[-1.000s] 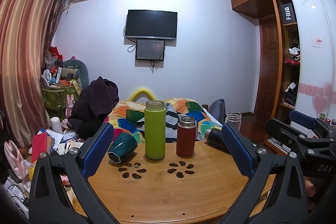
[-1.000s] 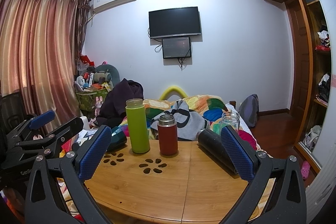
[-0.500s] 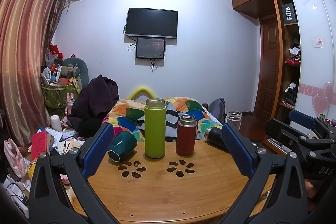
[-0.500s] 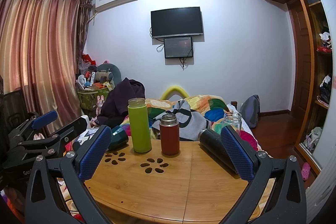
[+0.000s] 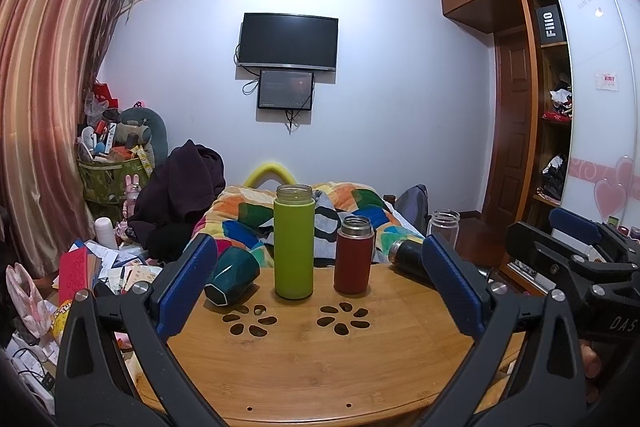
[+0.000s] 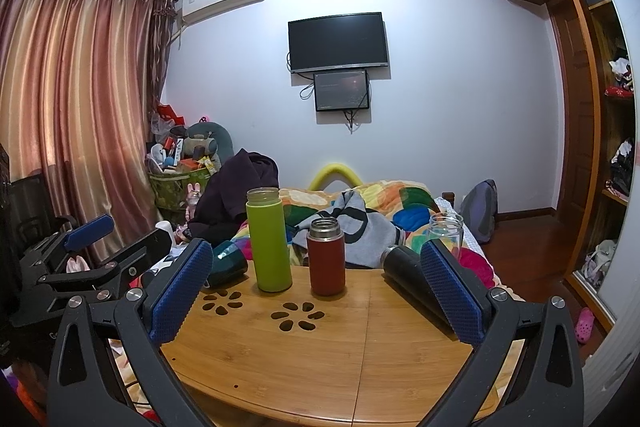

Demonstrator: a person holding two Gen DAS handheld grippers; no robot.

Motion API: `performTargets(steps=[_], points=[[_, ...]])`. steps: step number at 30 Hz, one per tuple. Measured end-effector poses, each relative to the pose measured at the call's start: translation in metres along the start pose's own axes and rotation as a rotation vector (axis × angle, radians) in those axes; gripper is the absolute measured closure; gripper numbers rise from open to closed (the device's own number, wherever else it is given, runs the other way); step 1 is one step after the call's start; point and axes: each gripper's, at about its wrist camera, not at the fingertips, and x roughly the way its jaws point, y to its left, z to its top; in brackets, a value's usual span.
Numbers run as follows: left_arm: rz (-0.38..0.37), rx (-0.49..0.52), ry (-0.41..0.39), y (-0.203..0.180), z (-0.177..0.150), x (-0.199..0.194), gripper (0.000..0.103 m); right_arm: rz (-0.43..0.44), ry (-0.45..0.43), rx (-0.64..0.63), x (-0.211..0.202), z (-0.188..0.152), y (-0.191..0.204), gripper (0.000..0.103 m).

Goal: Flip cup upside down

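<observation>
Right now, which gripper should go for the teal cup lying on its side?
Left. The teal cup lies right beside the left gripper, whose jaws are open; the right gripper sits farther over.

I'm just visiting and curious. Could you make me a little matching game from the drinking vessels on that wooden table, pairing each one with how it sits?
Things:
1. green bottle
2. teal cup
3. black flask
4. clear jar

States:
A. lying on its side at the table's right
B. standing upright, tallest of all
C. tipped on its side at the table's left
D. upright at the far right, see-through

Pairs: 1-B, 2-C, 3-A, 4-D
</observation>
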Motion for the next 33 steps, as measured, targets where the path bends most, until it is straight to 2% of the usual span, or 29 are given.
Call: performTargets(steps=[12, 18, 22, 26, 29, 33], points=[[0.003, -0.004, 0.024, -0.001, 0.001, 0.009, 0.0, 0.01, 0.005, 0.003, 0.002, -0.001, 0.001, 0.0], [-0.001, 0.0, 0.059, 0.001, 0.003, 0.03, 0.0, 0.01, 0.015, 0.0, 0.012, -0.001, -0.004, 0.0], [-0.031, 0.002, 0.131, 0.008, 0.007, 0.073, 0.0, -0.003, 0.043, 0.01, 0.027, -0.003, -0.018, 0.0], [-0.05, 0.025, 0.264, 0.014, 0.003, 0.146, 0.0, -0.021, 0.082, 0.04, 0.039, -0.012, -0.033, 0.0], [-0.018, 0.007, 0.371, 0.023, -0.005, 0.206, 0.0, -0.033, 0.11, 0.072, 0.048, -0.018, -0.049, 0.0], [0.01, -0.055, 0.438, 0.038, -0.015, 0.256, 0.001, -0.053, 0.134, 0.098, 0.054, -0.027, -0.07, 0.0]])
